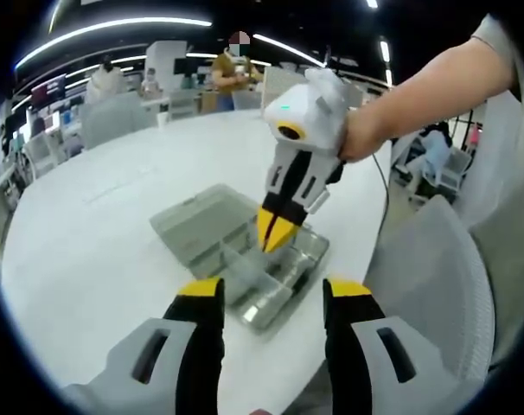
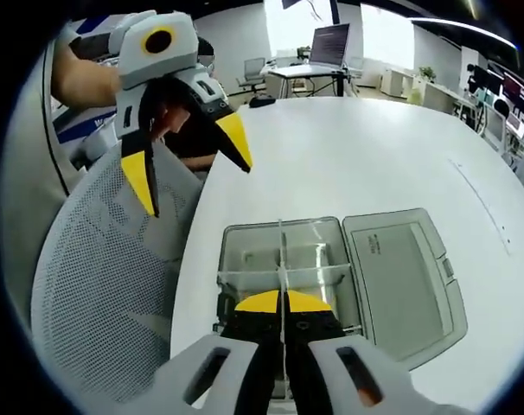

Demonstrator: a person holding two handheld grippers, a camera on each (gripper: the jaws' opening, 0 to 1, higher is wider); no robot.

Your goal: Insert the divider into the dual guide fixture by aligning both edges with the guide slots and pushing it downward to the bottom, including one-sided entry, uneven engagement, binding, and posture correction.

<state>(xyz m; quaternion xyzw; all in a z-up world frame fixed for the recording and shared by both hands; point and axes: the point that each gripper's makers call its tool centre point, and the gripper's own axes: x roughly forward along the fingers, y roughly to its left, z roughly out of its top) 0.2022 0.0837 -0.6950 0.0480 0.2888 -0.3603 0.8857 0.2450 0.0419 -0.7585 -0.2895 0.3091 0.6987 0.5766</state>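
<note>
Your right gripper (image 2: 282, 303) pinches the clear divider (image 2: 281, 259) upright over the open organizer box (image 2: 340, 226) at the table's near edge — left gripper (image 1: 271, 290) released — so tilt risks one-sided binding.

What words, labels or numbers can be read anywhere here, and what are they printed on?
None can be read as text.
Label inside the open lid of the clear box: a small pale sticker, print too small to read.
Screen on the far desk: lit, contents too blurred to read.
Wall signs in the background: coloured panels, lettering too blurred to read.
</note>
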